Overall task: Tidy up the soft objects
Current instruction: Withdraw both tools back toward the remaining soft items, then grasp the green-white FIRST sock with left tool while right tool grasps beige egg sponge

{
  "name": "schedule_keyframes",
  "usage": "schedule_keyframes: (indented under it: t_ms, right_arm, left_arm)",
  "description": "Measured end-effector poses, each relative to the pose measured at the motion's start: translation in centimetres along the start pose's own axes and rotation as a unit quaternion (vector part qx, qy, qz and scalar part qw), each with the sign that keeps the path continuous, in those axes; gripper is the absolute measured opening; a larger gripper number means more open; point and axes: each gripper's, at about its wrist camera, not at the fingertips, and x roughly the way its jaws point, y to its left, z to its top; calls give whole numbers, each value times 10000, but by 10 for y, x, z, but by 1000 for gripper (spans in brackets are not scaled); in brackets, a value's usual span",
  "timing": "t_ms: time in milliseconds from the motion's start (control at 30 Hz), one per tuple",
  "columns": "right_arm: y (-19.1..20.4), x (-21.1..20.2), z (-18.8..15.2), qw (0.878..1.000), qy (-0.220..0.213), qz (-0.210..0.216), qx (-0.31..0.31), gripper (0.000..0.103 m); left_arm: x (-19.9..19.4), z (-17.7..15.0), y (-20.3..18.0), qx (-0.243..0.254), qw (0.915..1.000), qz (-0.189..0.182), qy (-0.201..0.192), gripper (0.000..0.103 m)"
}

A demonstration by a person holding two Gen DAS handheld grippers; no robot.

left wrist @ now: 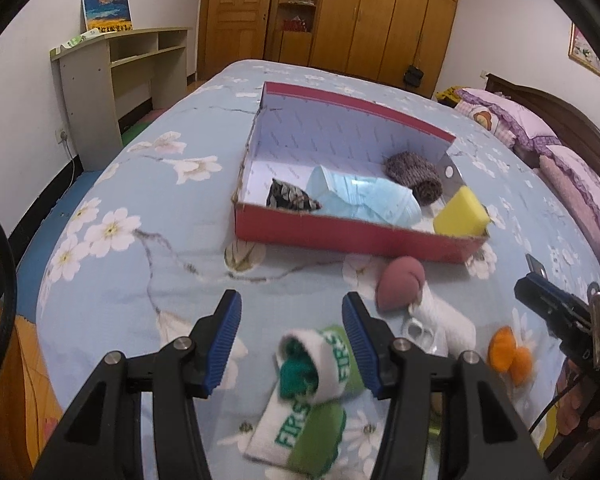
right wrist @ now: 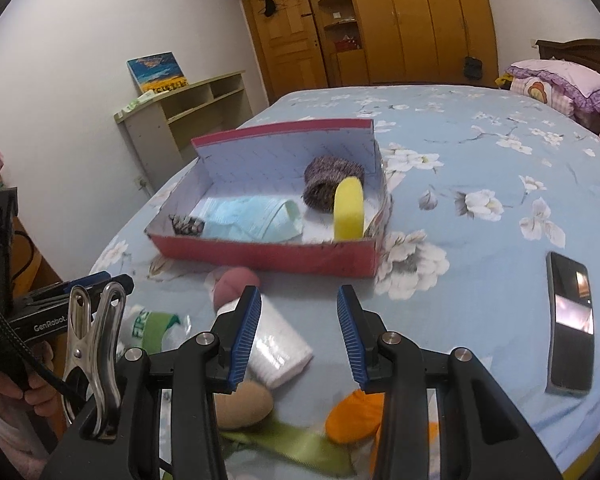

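A red box [left wrist: 340, 236] [right wrist: 268, 256] on the bed holds a blue face mask [left wrist: 364, 196] [right wrist: 252, 216], a yellow sponge [left wrist: 462, 212] [right wrist: 349, 208], a grey knit roll [left wrist: 414, 174] [right wrist: 328, 178] and a dark patterned cloth [left wrist: 292, 198]. My left gripper [left wrist: 292, 340] is open above a green and white sock [left wrist: 320, 376] [right wrist: 148, 326]. My right gripper [right wrist: 298, 336] is open and empty above a white rolled sock [right wrist: 280, 344] [left wrist: 444, 320]. A pink puff [left wrist: 400, 282] [right wrist: 236, 282], an orange soft piece [left wrist: 508, 350] [right wrist: 354, 416] and a tan ball [right wrist: 244, 402] lie near.
A phone [right wrist: 570, 324] lies on the bedspread at the right. A green ribbon [right wrist: 292, 446] lies under my right gripper. A metal clip [right wrist: 96, 348] hangs on the right gripper's body. Pillows [left wrist: 540, 136] are at the bed's head, and a shelf desk [left wrist: 112, 76] stands by the wall.
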Motion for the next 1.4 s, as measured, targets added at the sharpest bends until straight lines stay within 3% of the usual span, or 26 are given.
schedule_keyframes:
  t_ms: [467, 833, 1400]
  right_arm:
    - [24, -5, -36, 9992, 317, 129, -209, 41]
    - [36, -5, -55, 9979, 496, 240, -350, 41]
    - [39, 12, -72, 9956, 775, 389, -341, 41]
  left_arm:
    - [-16, -46, 13, -205, 9997, -48, 160, 55]
    - [-8, -64, 23, -414, 9987, -61, 278, 55]
    - [3, -80, 8, -467, 9954, -666, 505, 56]
